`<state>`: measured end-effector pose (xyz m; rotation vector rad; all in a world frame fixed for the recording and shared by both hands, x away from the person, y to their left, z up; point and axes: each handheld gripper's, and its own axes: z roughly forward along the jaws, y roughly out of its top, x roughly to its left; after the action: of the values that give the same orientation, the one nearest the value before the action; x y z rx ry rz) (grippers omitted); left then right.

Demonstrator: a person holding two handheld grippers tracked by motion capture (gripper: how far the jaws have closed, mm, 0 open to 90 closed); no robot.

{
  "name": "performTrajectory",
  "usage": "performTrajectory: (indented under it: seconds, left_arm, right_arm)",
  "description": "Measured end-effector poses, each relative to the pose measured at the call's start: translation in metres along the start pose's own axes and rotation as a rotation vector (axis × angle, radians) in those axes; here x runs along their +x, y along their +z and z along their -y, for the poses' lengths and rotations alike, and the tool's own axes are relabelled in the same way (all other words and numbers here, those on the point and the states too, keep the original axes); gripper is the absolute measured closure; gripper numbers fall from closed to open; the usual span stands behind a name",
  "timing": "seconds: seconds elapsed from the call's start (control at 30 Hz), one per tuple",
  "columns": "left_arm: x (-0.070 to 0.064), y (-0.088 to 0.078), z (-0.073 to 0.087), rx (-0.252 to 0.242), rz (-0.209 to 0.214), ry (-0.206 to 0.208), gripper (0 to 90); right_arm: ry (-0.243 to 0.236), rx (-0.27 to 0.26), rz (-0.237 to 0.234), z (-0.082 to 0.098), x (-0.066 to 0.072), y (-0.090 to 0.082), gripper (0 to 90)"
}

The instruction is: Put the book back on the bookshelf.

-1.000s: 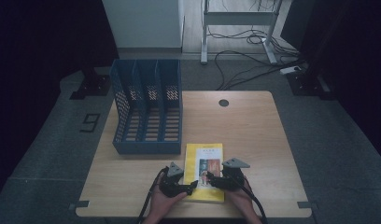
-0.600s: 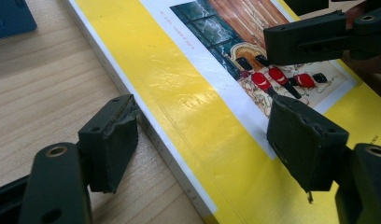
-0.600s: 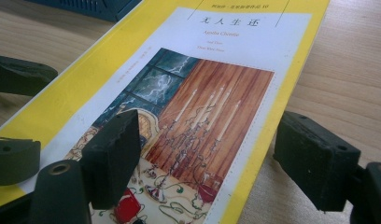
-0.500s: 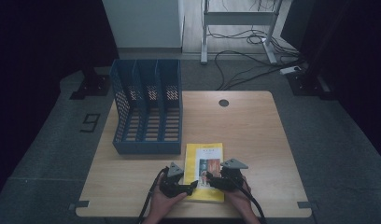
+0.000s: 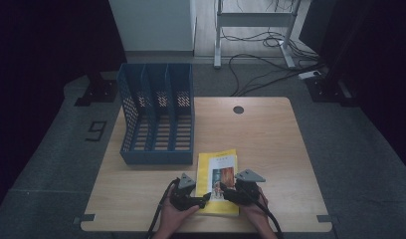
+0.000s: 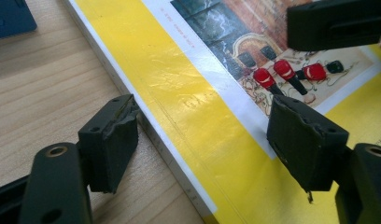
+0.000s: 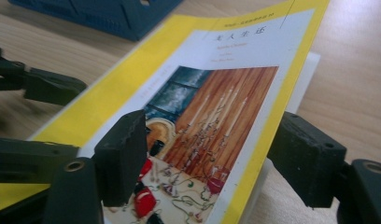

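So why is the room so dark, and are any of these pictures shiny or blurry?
High view: light falls on the table, surroundings nearly black. Left gripper view: glare on the yellow book cover. Right gripper view: the blue file rack and the far end of the book are soft, out of focus.

Both grippers are black, each with 2 blocky fingers (image 6: 109,140), brass-ringed screw holes, grey triangular plate, black cable.

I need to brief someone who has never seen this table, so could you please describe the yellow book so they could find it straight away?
On the light wooden table, look just right of the blue three-slot file rack, near the person's edge. The yellow paperback book lies flat there, with a white panel and a picture on its cover.
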<state>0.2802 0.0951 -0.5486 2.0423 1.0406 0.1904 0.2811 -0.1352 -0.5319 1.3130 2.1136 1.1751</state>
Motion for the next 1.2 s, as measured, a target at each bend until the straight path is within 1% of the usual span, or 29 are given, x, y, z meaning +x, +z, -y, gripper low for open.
performTrajectory:
  seconds: [0.03,0.07,0.1,0.2,0.27,0.3,0.47,0.57,0.63,0.73,0.77,0.9,0.93,0.97,1.03,1.07,1.1,1.2]
  left_arm:
    - [0.000,0.000,0.000,0.000,0.001,0.000,24.6]
    - [0.000,0.000,0.000,0.000,0.001,0.000,24.6]
    - [0.000,0.000,0.000,0.001,0.001,-0.001,24.6]
    - [0.000,0.000,0.000,0.001,0.003,-0.002,24.6]
    - [0.000,0.000,0.000,0.001,0.003,-0.001,24.5]
    - [0.001,0.000,0.000,0.002,0.003,-0.001,24.5]
    - [0.001,0.000,0.000,0.001,0.007,-0.005,24.5]
    - [0.001,0.000,0.000,0.001,0.008,-0.006,24.5]
    - [0.001,0.000,0.000,0.001,0.009,-0.006,24.5]
    - [0.001,0.000,0.000,0.001,0.008,-0.006,24.4]
    - [0.001,0.000,0.000,0.001,0.007,-0.003,24.4]
    - [0.001,0.000,0.000,0.001,0.007,0.000,24.4]
    - [0.001,0.000,0.000,0.002,0.007,0.001,24.4]
    - [0.001,0.000,0.000,0.002,0.008,0.002,24.4]
    - [0.002,0.000,-0.001,0.003,0.007,0.005,24.3]
    - [0.002,0.000,-0.001,0.003,0.007,0.005,24.3]
    - [0.001,0.000,-0.001,0.003,0.007,0.006,24.3]
    - [0.001,0.000,-0.001,0.003,0.006,0.006,24.3]
  right_arm:
    - [-0.006,-0.016,-0.010,-0.002,0.002,-0.003,30.6]
    - [-0.006,-0.016,-0.010,-0.002,0.002,-0.003,30.6]
    - [-0.017,-0.031,-0.013,-0.004,0.005,-0.006,31.0]
    - [-0.034,-0.046,-0.013,-0.006,0.009,-0.009,32.5]
    - [-0.036,-0.051,-0.015,-0.006,0.010,-0.010,33.2]
    - [-0.037,-0.063,-0.022,-0.008,0.011,-0.012,34.8]
    - [-0.043,-0.073,-0.037,-0.010,0.014,-0.016,37.1]
    - [-0.073,-0.051,-0.055,-0.011,0.018,-0.016,40.0]
    - [-0.088,-0.044,-0.054,-0.010,0.019,-0.014,41.1]
    - [-0.085,-0.036,-0.056,-0.010,0.017,-0.013,42.0]
    - [-0.076,-0.029,-0.055,-0.009,0.015,-0.011,42.6]
    - [-0.065,-0.013,-0.045,-0.006,0.011,-0.006,41.3]
    - [-0.062,-0.007,-0.039,-0.005,0.010,-0.005,40.0]
    - [-0.056,0.010,-0.025,-0.003,0.008,-0.001,38.5]
    - [-0.063,0.028,-0.003,-0.003,0.007,0.001,36.4]
    - [-0.063,0.028,-0.003,-0.003,0.007,0.001,36.4]
    - [-0.072,0.048,-0.007,-0.002,0.007,0.004,36.2]
    - [-0.065,0.052,-0.014,0.000,0.007,0.007,35.9]
